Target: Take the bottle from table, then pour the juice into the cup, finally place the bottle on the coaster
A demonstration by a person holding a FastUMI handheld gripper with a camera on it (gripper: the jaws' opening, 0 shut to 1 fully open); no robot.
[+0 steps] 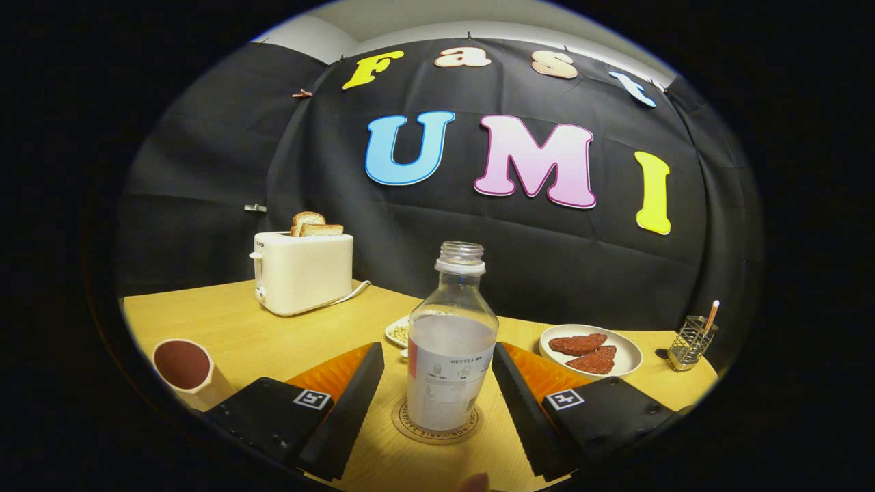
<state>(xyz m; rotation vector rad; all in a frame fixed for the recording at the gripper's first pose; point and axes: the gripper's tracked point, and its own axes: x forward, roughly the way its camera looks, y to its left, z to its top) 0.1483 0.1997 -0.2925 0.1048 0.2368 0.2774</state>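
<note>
Since the bottle [451, 342] is already standing upright on the coaster [437, 422], with its mouth uncapped and a pale liquid reaching about to its shoulder, the step in hand is judged to be the release that closes the task. The fingers [352, 403] of the gripper [437, 400] are spread wide, one to either side of the bottle, and a clear gap is seen between each pad and the bottle's wall, so nothing is being pinched. A clean finish would be made by drawing the fingers straight back from the bottle, level and without any sideways drift, so that neither pad brushes the label or tips the open neck. The bottle's base appears to be seated within the coaster's ring, though its near edge is hard to judge. Left of the bottle, near the desk's [232, 328] edge, the cup [183, 365] is seen, dark inside. Behind and left of the bottle stands a toaster [304, 272] with bread in it; a small dish [398, 331] sits just behind the bottle; to the right of the bottle lies a plate [591, 350] of reddish pieces, and beyond that a wire holder [692, 342]
</note>
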